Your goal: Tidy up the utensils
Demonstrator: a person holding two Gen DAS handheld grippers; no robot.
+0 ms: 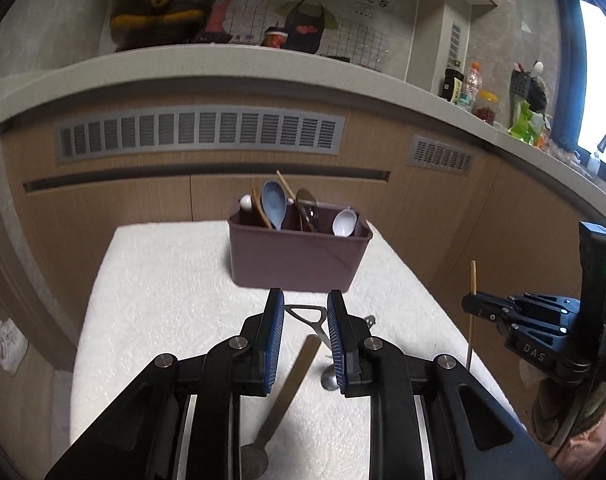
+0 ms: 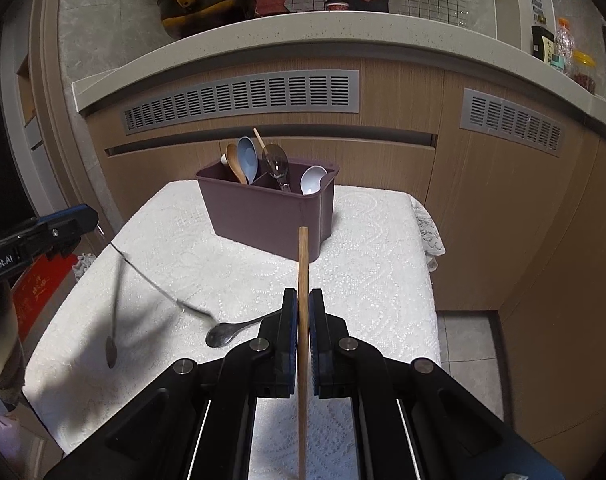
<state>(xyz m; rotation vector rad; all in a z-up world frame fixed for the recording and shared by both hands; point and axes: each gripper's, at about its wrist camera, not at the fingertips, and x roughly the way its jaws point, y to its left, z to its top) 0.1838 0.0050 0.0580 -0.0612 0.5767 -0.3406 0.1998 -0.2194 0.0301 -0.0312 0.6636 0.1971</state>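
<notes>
My left gripper (image 1: 305,312) is shut on the looped end of a long metal utensil (image 1: 308,313), which is lifted off the white cloth. In the right wrist view the left gripper (image 2: 91,216) is at the left, and the utensil (image 2: 159,286) slopes down from it, blurred. My right gripper (image 2: 303,300) is shut on a wooden chopstick (image 2: 303,256) that stands nearly upright. The left wrist view shows the right gripper (image 1: 469,306) at the right table edge. A purple caddy (image 2: 263,216) at the back holds several spoons and a chopstick. A metal spoon (image 2: 221,336) lies on the cloth.
The small table under the white lace cloth (image 2: 363,248) stands against wooden cabinet fronts (image 2: 483,200) below a pale counter (image 1: 223,68). A pot (image 1: 159,20), bottles and jars stand on the counter. Tiled floor (image 2: 467,340) shows to the table's right.
</notes>
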